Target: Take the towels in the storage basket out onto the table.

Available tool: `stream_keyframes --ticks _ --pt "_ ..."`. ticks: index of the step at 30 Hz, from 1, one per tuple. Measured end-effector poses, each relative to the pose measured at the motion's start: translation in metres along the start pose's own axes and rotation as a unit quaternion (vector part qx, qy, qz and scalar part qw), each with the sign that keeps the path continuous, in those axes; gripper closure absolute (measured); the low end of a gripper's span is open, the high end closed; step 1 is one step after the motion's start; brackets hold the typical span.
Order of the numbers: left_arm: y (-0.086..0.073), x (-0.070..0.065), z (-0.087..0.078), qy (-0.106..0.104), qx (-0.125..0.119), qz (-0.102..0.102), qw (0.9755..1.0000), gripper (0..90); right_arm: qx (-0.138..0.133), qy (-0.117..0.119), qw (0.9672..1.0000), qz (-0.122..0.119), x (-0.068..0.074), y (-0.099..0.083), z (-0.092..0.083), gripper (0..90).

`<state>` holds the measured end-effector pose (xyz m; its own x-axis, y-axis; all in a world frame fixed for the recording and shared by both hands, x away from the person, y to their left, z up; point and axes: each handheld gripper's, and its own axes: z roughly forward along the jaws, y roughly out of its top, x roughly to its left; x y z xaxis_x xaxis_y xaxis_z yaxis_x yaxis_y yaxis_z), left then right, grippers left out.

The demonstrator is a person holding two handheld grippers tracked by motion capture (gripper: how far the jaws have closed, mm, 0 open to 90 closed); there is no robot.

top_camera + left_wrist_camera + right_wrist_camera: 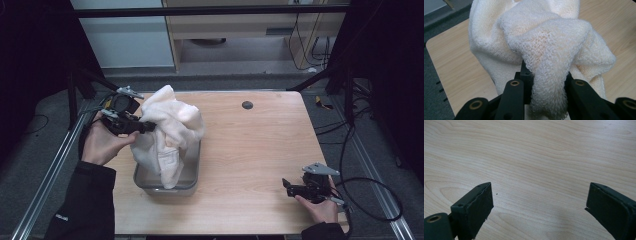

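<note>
A cream knitted cloth [167, 132] hangs in a bunched heap over a grey metal tub [192, 184] on the left half of the wooden table. My left gripper [145, 126] is shut on a fold of that cloth at its left side, held up above the tub. In the left gripper view the cloth [544, 42] bulges over the black jaws, and a thick fold runs down between them. My right gripper [286, 184] rests low over the table's front right, open, with bare wood between its pads [480, 206].
The table [260, 150] has a small dark round hole [247, 105] near its far edge. Metal rails run along both sides, and black cables trail on the floor at the right. Dark frame posts stand at the far corners.
</note>
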<state>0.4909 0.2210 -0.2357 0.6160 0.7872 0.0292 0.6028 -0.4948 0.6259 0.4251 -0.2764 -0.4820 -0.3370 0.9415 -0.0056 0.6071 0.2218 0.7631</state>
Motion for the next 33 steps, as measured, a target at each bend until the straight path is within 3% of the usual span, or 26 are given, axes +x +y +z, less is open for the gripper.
stream_keyframes --ticks 6,20,33 --pt "0.003 -0.001 -0.010 -0.010 -0.002 0.002 0.9999 73.4 -0.001 0.001 1.0000 0.002 0.000 0.000 0.000 7.0" --pt "0.018 -0.019 -0.033 -0.020 -0.018 0.027 0.9993 73.3 -0.004 0.002 1.0000 0.005 0.000 0.000 -0.002 7.0" --pt "0.039 -0.044 -0.037 -0.031 -0.022 0.058 0.9976 73.3 -0.009 0.000 0.9999 0.005 -0.002 0.001 -0.004 6.9"
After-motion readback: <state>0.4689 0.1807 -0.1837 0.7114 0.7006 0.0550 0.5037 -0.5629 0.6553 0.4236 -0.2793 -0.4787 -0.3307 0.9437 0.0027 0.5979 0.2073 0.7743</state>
